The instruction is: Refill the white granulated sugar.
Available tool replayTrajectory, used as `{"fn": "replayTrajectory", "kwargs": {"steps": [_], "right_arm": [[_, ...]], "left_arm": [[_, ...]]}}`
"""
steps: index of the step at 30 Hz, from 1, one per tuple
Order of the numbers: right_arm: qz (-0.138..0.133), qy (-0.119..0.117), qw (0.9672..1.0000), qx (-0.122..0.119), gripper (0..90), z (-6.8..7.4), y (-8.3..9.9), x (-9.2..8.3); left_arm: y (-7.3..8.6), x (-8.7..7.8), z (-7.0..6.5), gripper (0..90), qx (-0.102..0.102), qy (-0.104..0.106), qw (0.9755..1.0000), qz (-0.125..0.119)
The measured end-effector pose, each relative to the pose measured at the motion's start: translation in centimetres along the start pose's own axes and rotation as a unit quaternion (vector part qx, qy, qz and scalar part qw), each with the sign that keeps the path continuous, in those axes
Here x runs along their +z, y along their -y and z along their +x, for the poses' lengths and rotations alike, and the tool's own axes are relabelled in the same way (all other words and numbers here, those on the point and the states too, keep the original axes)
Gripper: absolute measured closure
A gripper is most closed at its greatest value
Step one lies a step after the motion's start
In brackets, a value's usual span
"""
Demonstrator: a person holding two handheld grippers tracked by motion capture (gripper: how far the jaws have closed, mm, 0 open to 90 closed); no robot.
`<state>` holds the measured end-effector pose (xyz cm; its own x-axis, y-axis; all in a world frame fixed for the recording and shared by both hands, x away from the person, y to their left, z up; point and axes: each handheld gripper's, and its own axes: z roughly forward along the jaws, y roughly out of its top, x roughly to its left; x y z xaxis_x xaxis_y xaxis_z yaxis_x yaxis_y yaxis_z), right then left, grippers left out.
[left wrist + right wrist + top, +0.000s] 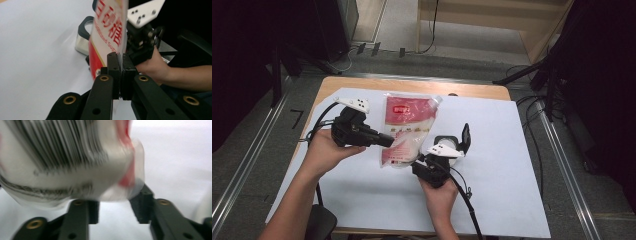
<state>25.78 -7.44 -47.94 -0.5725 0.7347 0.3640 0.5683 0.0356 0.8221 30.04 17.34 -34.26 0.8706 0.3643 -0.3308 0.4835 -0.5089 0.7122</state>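
Note:
A red and white bag of sugar (404, 127) is lifted off the white sheet, its top end toward the far side. My left gripper (388, 141) comes in from the left and is shut on the bag's thin side edge; in the left gripper view the pads (113, 67) pinch the clear seam of the bag (107, 32). My right gripper (417, 162) sits under the bag's near end. In the right gripper view its jaws stand apart, and the blurred bottom corner of the bag (70, 162) hangs just above them, untouched by the pads (141, 206).
A glass jar (447, 145) with white contents and a raised black flip lid (466, 136) stands just right of the right gripper. A white sheet (502, 165) covers most of the wooden table (362, 83). Cables trail from both grippers; dark stands flank the table.

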Motion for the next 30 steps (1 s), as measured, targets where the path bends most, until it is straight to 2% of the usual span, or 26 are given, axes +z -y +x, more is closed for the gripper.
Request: {"fn": "replayTrajectory", "kwargs": {"steps": [1,2,5,6,8,11,12,14,15,17,19,22,23,26,28,30], "right_arm": [[-0.005,0.0,1.0,0.007,68.0,-0.3,-0.1,-0.2],[-0.004,0.0,1.0,0.003,68.0,-0.4,-0.3,-0.4],[0.014,0.006,0.9997,-0.018,68.0,-0.1,-0.2,0.0],[0.016,0.001,0.9997,-0.016,67.9,-0.1,-0.2,0.1],[0.016,-0.007,0.9998,-0.013,65.9,0.0,-0.1,0.3],[0.017,-0.014,0.9995,-0.023,64.0,0.2,-0.2,0.5],[0.018,-0.01,0.999,-0.038,63.6,0.2,-0.3,0.6],[0.03,-0.008,0.9982,-0.051,63.5,0.3,-0.3,0.9],[0.033,-0.01,0.9981,-0.051,63.4,0.2,-0.4,1.1],[0.037,-0.016,0.998,-0.05,63.4,-0.1,-0.5,1.1],[0.042,-0.022,0.9977,-0.048,63.1,-0.3,-0.6,1.0],[0.051,-0.023,0.9961,-0.068,62.3,-0.3,-0.9,1.0],[0.054,-0.029,0.9953,-0.076,61.8,-0.4,-1.1,1.0],[0.057,-0.045,0.9943,-0.078,61.4,-0.7,-1.5,0.9],[0.061,-0.054,0.9932,-0.083,61.1,-0.8,-1.8,0.7],[0.067,-0.065,0.9919,-0.087,60.7,-1.1,-2.0,0.6]], "left_arm": [[0.0,0.1,0.0,90.0,-0.005,0.001,1.0,-0.004],[-0.1,0.2,0.2,90.0,-0.012,0.005,0.9999,-0.006],[-0.1,0.3,0.2,90.0,-0.01,0.001,0.9999,-0.003],[-0.1,0.2,0.2,90.0,-0.012,0.0,0.9999,-0.005],[-0.1,0.0,0.3,90.0,-0.02,-0.009,0.9997,-0.013],[-0.1,-0.3,0.3,90.0,-0.019,-0.019,0.9993,-0.026],[-0.1,-0.4,0.4,90.0,-0.022,-0.017,0.9992,-0.029],[0.0,-0.7,0.4,90.0,-0.025,-0.026,0.9988,-0.033],[0.0,-0.9,0.5,90.0,-0.024,-0.033,0.9986,-0.034],[0.1,-1.2,0.8,90.0,-0.033,-0.032,0.9981,-0.039],[0.2,-1.7,1.0,90.0,-0.037,-0.046,0.9973,-0.043],[0.4,-2.1,1.4,90.0,-0.039,-0.07,0.9957,-0.046],[0.5,-2.2,1.4,90.0,-0.04,-0.075,0.9954,-0.044],[0.6,-2.1,1.7,90.0,-0.041,-0.088,0.9946,-0.038],[0.7,-2.1,1.9,90.0,-0.032,-0.105,0.9934,-0.033],[0.9,-2.1,2.3,90.0,-0.035,-0.106,0.9931,-0.036]]}}
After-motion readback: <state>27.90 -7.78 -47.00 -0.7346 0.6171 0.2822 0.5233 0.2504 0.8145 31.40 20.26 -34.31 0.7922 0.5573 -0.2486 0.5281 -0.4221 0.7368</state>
